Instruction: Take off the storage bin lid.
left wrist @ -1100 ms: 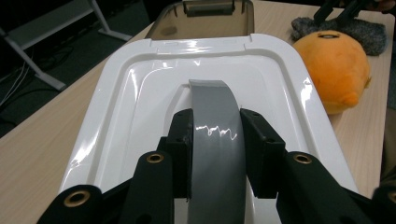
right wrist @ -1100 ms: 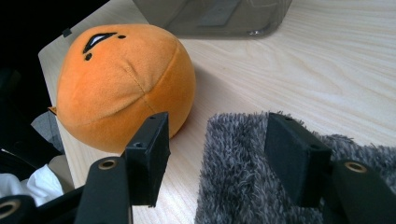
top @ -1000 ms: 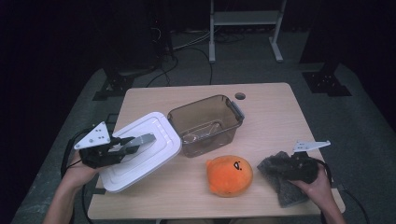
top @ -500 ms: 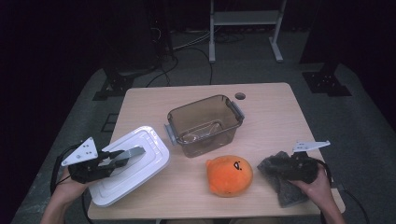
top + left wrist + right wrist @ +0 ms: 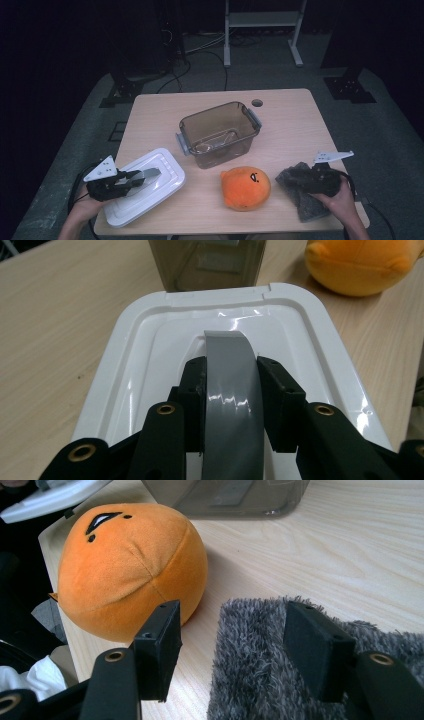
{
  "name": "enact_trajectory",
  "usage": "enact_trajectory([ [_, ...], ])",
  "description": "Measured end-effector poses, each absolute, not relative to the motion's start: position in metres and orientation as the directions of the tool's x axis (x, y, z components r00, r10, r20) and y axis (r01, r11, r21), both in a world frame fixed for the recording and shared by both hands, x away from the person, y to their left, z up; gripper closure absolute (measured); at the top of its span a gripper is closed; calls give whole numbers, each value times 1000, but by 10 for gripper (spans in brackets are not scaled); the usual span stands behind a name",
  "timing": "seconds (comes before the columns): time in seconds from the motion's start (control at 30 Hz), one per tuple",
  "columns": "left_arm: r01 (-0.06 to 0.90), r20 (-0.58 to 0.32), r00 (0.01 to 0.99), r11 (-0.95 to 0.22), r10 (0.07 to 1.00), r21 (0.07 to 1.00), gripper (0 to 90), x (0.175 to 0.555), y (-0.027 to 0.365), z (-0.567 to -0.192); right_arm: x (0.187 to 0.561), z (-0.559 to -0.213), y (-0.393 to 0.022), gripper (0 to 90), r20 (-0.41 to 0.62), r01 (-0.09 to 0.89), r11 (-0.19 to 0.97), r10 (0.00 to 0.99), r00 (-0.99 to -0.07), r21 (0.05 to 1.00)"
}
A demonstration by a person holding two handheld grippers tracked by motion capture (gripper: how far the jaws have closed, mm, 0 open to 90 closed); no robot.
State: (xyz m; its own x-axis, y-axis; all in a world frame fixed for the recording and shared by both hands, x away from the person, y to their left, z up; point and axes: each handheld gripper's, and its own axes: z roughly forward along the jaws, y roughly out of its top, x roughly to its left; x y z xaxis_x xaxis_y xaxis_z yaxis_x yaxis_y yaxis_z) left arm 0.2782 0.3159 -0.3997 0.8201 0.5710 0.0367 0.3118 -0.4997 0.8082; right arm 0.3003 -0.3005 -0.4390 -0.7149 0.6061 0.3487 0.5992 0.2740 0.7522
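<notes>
White plastic at the near left corner of the wooden table (image 5: 295, 115): the lid (image 5: 150, 192) lies there with its edge reaching the table's front rim, and the left gripper (image 5: 131, 181) has its jaws clamped on the grey handle (image 5: 231, 390) that arches over the lid's middle. From the left gripper view, both black pads press the handle's sides, and the lid's far rim sits just beside the smoky clear bin (image 5: 220, 132). That bin stands uncovered mid-table. In front of it rests the orange plush toy (image 5: 246, 187), face stitched in black. Over at the right, the right gripper (image 5: 300, 179) hovers low over the grey fuzzy cloth (image 5: 305, 202), jaws spread wide; one jaw stands over the cloth, the other over bare wood between cloth and toy, gripping nothing.
</notes>
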Motion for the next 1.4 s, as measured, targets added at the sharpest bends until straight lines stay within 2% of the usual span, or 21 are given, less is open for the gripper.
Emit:
enact_trajectory([
  [0.37, 343, 18, 827, -529, 562, 776, 663, 295, 305, -426, 301, -440, -299, 390, 349, 599, 278, 603, -717, 751],
  [0.87, 377, 2, 827, -557, 563, 740, 660, 307, 301, -443, 300, -440, -299, 390, 350, 600, 282, 602, -718, 749],
  [1.0, 377, -11, 823, -531, 568, 759, 643, 306, 303, -440, 300, -440, -299, 390, 348, 600, 284, 602, -719, 748],
  [1.23, 344, 16, 823, -519, 568, 783, 600, 301, 302, -423, 300, -440, -298, 390, 349, 601, 284, 602, -718, 747],
  [1.4, 301, 6, 844, -482, 537, 823, 571, 296, 293, -409, 301, -441, -298, 390, 349, 601, 284, 602, -718, 747],
])
